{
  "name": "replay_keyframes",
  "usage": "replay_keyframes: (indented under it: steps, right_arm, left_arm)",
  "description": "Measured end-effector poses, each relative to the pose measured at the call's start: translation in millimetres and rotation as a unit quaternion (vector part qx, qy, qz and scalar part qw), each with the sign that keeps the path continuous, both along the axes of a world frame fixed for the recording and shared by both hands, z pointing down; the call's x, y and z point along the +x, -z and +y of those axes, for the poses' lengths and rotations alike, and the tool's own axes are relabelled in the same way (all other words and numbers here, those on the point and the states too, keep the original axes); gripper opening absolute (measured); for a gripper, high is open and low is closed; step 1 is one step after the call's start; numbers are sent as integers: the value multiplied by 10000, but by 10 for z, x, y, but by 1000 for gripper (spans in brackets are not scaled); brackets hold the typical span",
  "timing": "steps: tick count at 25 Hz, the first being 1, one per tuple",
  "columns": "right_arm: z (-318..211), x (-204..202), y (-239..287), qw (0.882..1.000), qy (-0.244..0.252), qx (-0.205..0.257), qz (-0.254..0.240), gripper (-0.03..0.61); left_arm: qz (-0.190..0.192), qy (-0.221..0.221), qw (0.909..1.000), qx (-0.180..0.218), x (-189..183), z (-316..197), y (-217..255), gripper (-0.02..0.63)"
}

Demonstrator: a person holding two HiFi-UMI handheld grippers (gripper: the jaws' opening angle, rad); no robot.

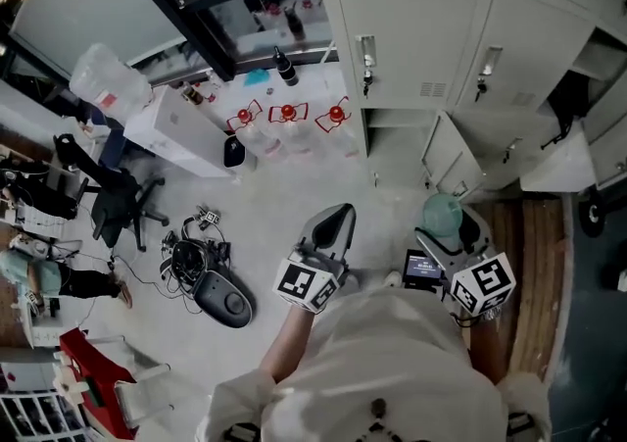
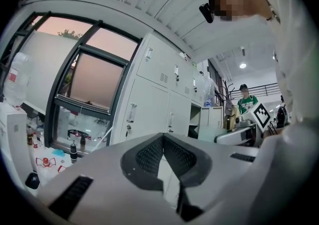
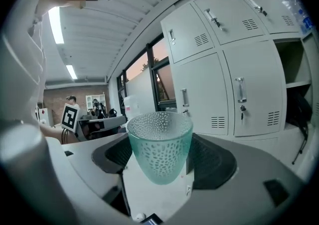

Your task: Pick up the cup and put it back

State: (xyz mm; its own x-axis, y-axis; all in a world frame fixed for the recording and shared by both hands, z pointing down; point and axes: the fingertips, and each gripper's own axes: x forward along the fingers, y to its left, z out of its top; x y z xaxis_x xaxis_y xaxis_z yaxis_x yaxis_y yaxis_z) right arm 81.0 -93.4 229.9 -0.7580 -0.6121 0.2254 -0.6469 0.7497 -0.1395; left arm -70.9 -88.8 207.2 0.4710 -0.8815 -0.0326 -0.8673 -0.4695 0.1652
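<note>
Head view: the person is holding both grippers up at chest height, above the pale grey floor point(image 1: 284, 200).

Right claw point(image 3: 162, 155): it is gripping a translucent green dimpled glass cup point(image 3: 160, 144). The jaws are pressing on the cup's lower sides and the dark ribbed pads point(image 3: 212, 161) are showing on either side of it. The cup is sitting upright, mouth up, with its rim rising above the jaws. In the head view the cup point(image 1: 442, 215) is showing as a green disc at the front of the right claw point(image 1: 453, 226), in the air near the grey metal lockers point(image 1: 421, 28) and touching no surface. The right gripper's marker cube point(image 1: 483, 285) is sitting just behind it.

Left claw point(image 2: 163, 155): the jaws are closed together, the dark pads point(image 2: 149, 154) are meeting at the tip, and nothing is between them. In the head view the left claw point(image 1: 333, 224) is pointing forward over the floor, with its marker cube point(image 1: 312, 283) behind it.

Surroundings: a black office chair point(image 1: 122, 200) is standing on the left, well apart from both grippers.
</note>
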Motion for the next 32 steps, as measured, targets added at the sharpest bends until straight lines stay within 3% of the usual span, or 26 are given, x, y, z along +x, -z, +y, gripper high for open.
replay_keyframes:
  steps: [5, 18, 26, 32]
  right_arm:
    - [181, -267, -15, 10000, 16, -31, -24, 348]
    - [469, -945, -60, 9971, -721, -224, 136, 348]
    - [664, -1045, -98, 9889, -1431, -285, 293, 350]
    - [803, -898, -179, 9793, -1963, -357, 346, 350]
  left_arm:
    - [-16, -233, 9997, -60, -57, 158, -22, 8]
    - [81, -886, 9960, -89, -725, 221, -58, 8]
    - [356, -1525, 9876, -110, -834, 236, -139, 8]
    - [199, -1980, 9800, -88, -745, 289, -207, 8]
